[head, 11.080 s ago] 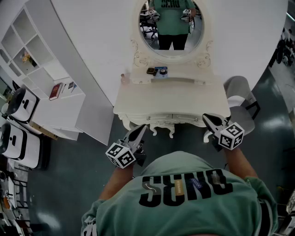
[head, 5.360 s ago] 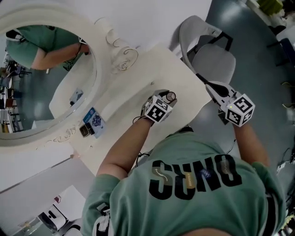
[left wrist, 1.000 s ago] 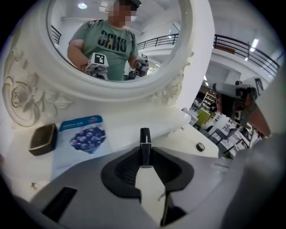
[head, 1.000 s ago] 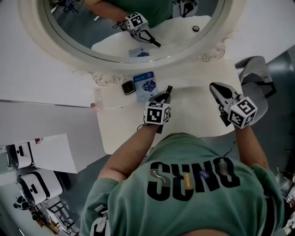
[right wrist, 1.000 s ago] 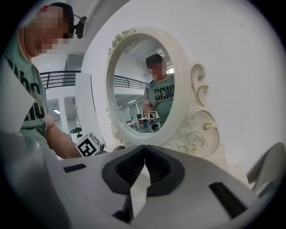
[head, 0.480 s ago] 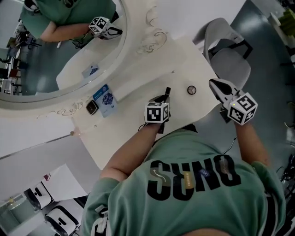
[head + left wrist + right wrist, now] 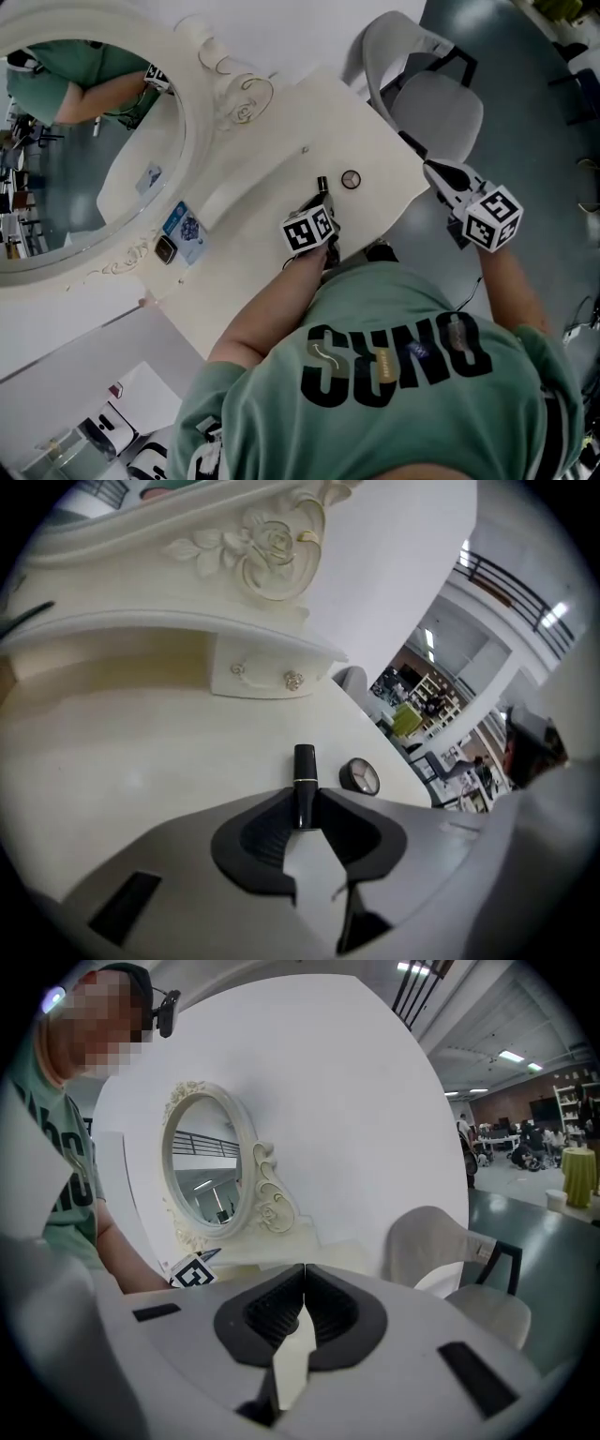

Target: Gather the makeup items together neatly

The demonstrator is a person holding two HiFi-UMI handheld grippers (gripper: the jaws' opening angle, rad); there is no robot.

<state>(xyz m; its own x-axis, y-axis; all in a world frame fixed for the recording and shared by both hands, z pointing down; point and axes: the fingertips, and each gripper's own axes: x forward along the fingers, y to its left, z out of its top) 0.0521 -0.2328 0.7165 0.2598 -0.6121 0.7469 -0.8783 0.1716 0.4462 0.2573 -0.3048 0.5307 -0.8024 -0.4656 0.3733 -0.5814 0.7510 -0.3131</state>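
Far off to the left of the left hand-held gripper (image 7: 320, 200), at the foot of the big round mirror (image 7: 84, 141), two things lie side by side on the cream worktop (image 7: 272, 178). They are a small dark square case (image 7: 166, 249) and a flat blue pack (image 7: 184, 229). They are very close, but I cannot tell if they touch.

The left hand-held gripper hangs low over the worktop and points down at a slant. Its jaws squeeze a black lipstick (image 7: 305, 771). The lipstick sticks out past the tips and has a thin shiny ring round it. Ahead of the tips, at the back of the worktop, is a small drawer (image 7: 267, 675) with two knobs.

Just to the right of the lipstick lies a little round compact (image 7: 351, 179). It is flat on the worktop, near the left hand-held gripper's tips, but apart from the lipstick.

Further right is the right hand-held gripper (image 7: 436, 173), just past the worktop's edge. Its jaws are pressed together with nothing between them. Beyond its tips stands a pale chair (image 7: 436, 112).
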